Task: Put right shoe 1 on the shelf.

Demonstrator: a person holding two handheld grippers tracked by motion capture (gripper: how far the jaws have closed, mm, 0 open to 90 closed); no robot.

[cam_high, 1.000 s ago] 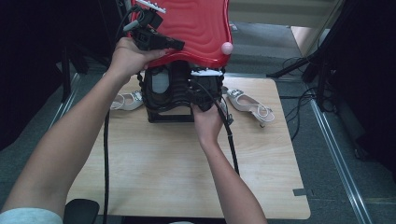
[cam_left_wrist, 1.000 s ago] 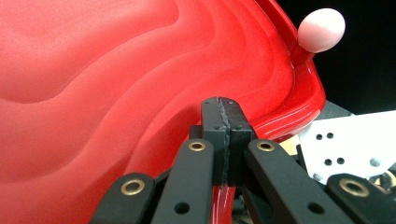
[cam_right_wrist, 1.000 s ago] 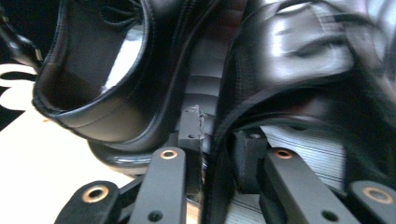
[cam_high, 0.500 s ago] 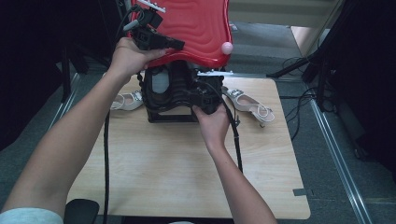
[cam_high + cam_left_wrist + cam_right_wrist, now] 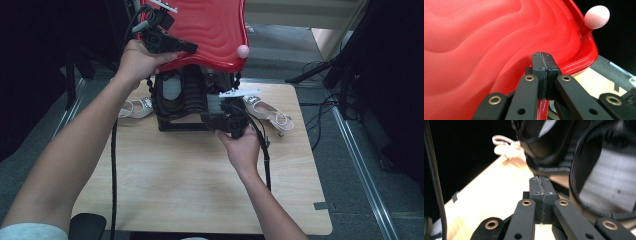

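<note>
My left gripper [image 5: 167, 42], upper left of the high view, is clamped on the edge of the red lid [image 5: 210, 30]. In the left gripper view the jaws meet on the red rim [image 5: 542, 105], which runs between them at the bottom centre. The lid is raised, tilted over the black case [image 5: 185, 102] at the top centre of the wooden table [image 5: 190, 185]. A pink knob [image 5: 243, 51] sits on the lid's right edge.

My right gripper [image 5: 225, 120] is at frame centre, just in front of the case's right side. Its jaws have just been closing and now meet with nothing between them, as the right gripper view shows [image 5: 540, 195].

A pale sandal [image 5: 267, 112] lies right of the case, another [image 5: 135, 107] left of it.
</note>
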